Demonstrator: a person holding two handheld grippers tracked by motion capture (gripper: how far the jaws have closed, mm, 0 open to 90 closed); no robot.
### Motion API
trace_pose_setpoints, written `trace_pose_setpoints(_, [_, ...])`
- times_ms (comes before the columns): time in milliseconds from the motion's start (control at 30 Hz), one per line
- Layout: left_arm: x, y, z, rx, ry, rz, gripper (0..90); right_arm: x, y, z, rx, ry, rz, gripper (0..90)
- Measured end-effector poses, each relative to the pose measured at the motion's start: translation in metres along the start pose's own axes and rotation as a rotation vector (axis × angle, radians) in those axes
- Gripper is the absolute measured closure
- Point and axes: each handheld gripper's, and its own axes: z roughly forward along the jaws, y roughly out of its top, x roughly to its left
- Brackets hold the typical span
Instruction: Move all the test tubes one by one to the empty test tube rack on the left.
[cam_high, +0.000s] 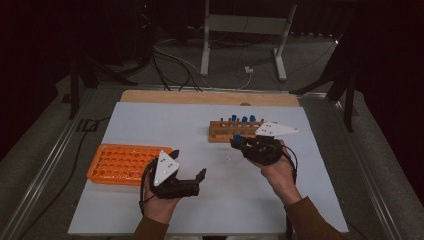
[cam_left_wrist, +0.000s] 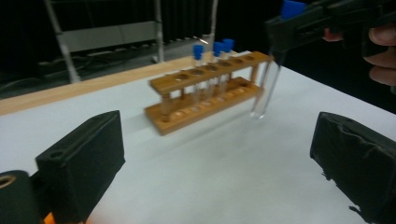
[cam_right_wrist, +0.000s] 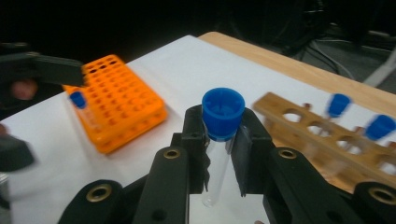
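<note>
My right gripper is clamped on a clear tube with a blue cap. The jaws pinch it just under the cap, and the glass hangs down between them, upright and clear of the white table. From above, that gripper sits at about 3 o'clock from the table's middle, just in front of the wooden rack, which lies at about 1 o'clock. In my left gripper view the tube hangs beside the right end of the rack, its bottom above the table top and not in any hole.

Three more blue-capped tubes stand in the rack toward its right end; the holes at its left end look empty.

My left gripper is at about 7 o'clock, jaws wide apart with nothing between them. In its own view the two black pads stand at either edge with bare table in the gap.

The orange tray full of round holes lies at 9 o'clock, touching or just beside my left hand. In the right gripper view one blue-capped tube shows at the near edge of the tray; it is blurred, so I cannot tell which hole it sits in.
</note>
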Motion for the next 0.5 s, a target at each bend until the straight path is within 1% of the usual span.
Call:
trace_pose_setpoints(100, [-0.006,0.001,0.01,0.025,-0.014,0.017,6.1,0.01,0.0,0.003,0.011,0.026,-0.016,76.7])
trace_pose_setpoints(233, [-0.011,0.001,0.024,0.053,-0.036,0.031,8.8,0.02,0.0,0.007,0.022,0.058,-0.039,76.7])
trace_pose_setpoints(267, [-0.013,0.001,0.027,0.053,-0.043,0.03,10.1,0.023,0.001,0.008,0.025,0.064,-0.041,76.7])
trace_pose_setpoints(333, [-0.015,0.001,0.032,0.059,-0.052,0.041,16.1,0.027,0.001,0.01,0.027,0.081,-0.044,76.6])
trace_pose_setpoints(400, [-0.017,0.002,0.035,0.062,-0.057,0.045,17.7,0.031,0.001,0.011,0.032,0.093,-0.05,76.6])
trace_pose_setpoints(500, [-0.019,0.002,0.037,0.055,-0.068,0.05,29.0,0.038,0.001,0.014,0.04,0.109,-0.064,76.6])
